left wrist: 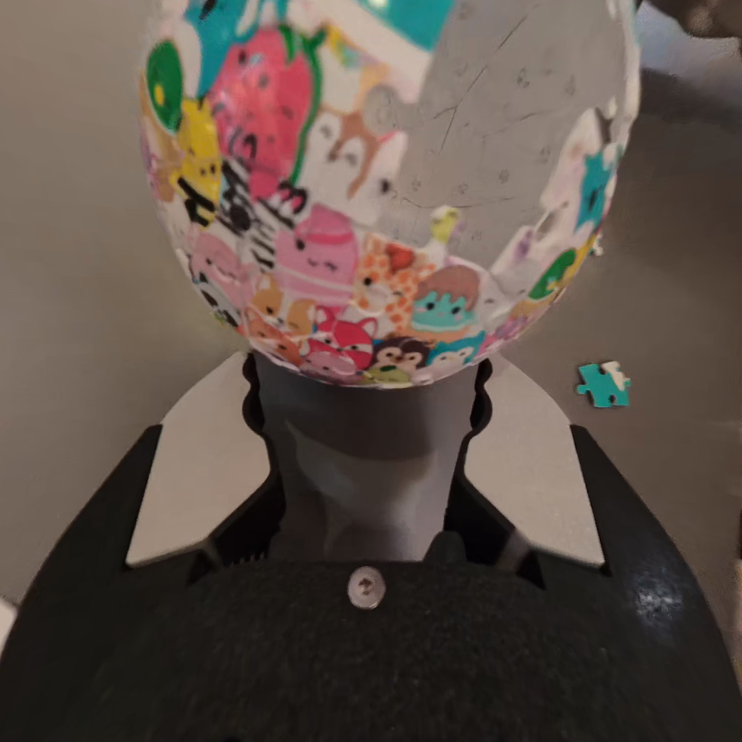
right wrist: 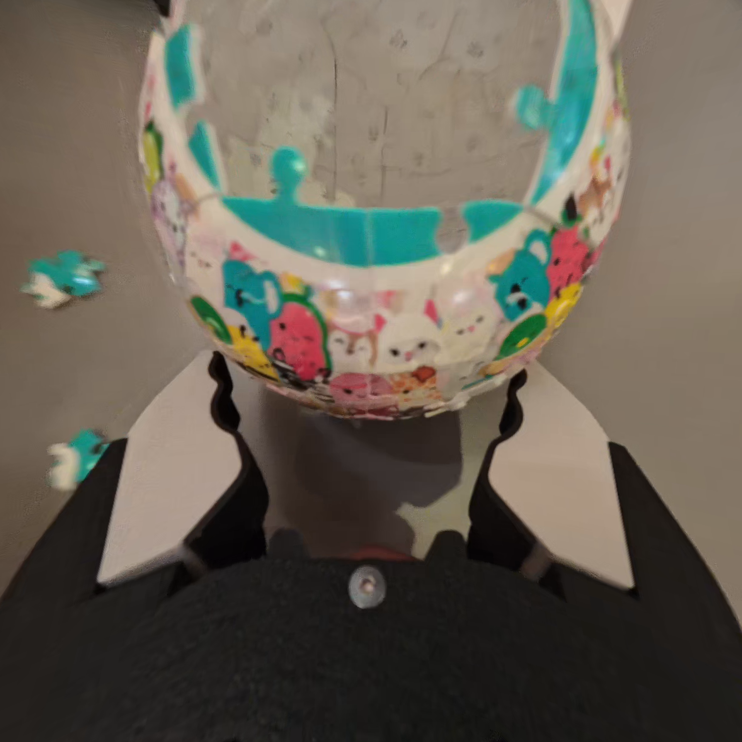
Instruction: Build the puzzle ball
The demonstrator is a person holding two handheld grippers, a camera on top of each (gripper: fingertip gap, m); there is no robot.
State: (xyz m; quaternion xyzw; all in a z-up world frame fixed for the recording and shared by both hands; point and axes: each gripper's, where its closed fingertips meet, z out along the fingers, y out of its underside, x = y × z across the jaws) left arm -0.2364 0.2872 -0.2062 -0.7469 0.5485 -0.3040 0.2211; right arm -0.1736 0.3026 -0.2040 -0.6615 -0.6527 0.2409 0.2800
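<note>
The puzzle ball (left wrist: 305, 257) is a partly built sphere covered with colourful cartoon animals. It fills the top of both views. In the left wrist view a gap at its upper right shows the grey inside. In the right wrist view the ball (right wrist: 401, 345) shows a large opening ringed by teal pieces. My left gripper (left wrist: 366, 373) is open wide, with both fingertips against the ball's near lower side. My right gripper (right wrist: 367, 385) is open wide too, with its fingertips (right wrist: 219, 373) at the ball's lower edge. I cannot tell whether the ball rests on the table.
One loose teal and white piece (left wrist: 604, 383) lies on the grey table right of the left gripper. Two loose teal pieces (right wrist: 64, 277) (right wrist: 76, 457) lie left of the right gripper. A dark shape (left wrist: 698, 20) sits behind the ball. The grippers' ends are close to 8 centimeters from one another.
</note>
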